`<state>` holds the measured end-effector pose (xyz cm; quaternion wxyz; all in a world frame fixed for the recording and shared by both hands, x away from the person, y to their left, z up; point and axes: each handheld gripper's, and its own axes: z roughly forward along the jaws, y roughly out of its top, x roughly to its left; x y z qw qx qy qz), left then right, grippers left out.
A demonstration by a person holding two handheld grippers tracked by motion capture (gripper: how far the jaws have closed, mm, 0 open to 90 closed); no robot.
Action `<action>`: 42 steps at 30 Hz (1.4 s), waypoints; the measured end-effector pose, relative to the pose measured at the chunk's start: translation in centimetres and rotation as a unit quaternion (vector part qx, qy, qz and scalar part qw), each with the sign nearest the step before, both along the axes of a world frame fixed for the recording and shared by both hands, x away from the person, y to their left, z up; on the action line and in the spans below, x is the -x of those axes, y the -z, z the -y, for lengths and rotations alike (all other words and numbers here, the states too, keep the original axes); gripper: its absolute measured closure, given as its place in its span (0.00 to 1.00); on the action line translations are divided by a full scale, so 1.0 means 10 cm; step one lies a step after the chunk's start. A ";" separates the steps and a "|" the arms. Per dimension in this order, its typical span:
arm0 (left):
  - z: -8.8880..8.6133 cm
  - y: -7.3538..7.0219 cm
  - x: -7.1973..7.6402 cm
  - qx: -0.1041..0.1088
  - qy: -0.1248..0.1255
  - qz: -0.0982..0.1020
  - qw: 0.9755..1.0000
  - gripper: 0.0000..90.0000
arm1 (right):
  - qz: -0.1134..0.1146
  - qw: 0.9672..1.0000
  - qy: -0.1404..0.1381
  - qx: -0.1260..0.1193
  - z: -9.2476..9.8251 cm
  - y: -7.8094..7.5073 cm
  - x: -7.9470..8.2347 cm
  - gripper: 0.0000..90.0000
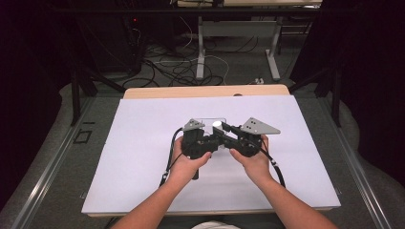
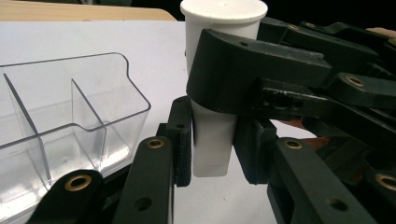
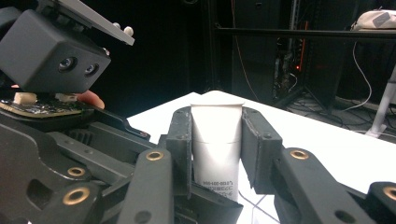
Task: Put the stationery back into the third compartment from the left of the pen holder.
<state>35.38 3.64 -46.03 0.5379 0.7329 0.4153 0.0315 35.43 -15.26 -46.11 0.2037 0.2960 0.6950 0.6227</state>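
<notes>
- Table, white-topped, both forearms in from the near edge; the two grippers meet at its middle, nose to nose.
- Clear divided tray stands on the table just beside the left gripper's jaws, on their left in the left gripper view — compartments look bare.
- Left gripper: jaws closed in on the lower body of the white tube, pads pressed to either side of it. In its own view the tube stands upright between the jaws, cap end up.
- Right gripper: jaws clamped on the same white tube, higher up — in the left gripper view its black jaw wraps the tube just under the cap.
- White tube seen from above: a small pale disc between the two grippers' tips, held by both, just in front of the tray.
- Small print runs along the tube's lower part; too small to read.
</notes>
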 end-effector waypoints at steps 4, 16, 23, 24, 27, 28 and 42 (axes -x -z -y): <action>0.00 0.00 0.00 0.000 -0.002 -0.004 1.000 0.78 | 0.001 1.000 0.000 -0.001 -0.01 0.01 0.00 0.74; 0.01 0.03 -0.06 0.000 -0.005 -0.002 1.000 0.78 | -0.021 1.000 0.000 -0.015 0.02 0.00 -0.02 0.66; -0.03 0.07 -0.17 -0.011 -0.022 0.003 1.000 0.78 | -0.013 0.999 0.002 -0.030 0.09 -0.03 -0.05 0.54; -0.04 0.08 -0.18 -0.010 -0.028 0.007 1.000 0.78 | -0.018 0.999 0.004 -0.028 0.11 -0.04 -0.05 0.54; -0.06 0.08 -0.23 -0.013 -0.036 0.016 0.999 0.78 | -0.014 1.000 0.014 -0.023 0.17 -0.05 -0.07 0.52; -0.07 0.08 -0.24 -0.016 -0.036 0.018 0.999 0.78 | -0.010 1.000 0.018 -0.021 0.18 -0.06 -0.08 0.51; -0.04 0.07 -0.37 -0.041 -0.055 0.070 0.995 0.78 | -0.038 0.996 0.082 0.017 0.44 0.01 -0.24 0.39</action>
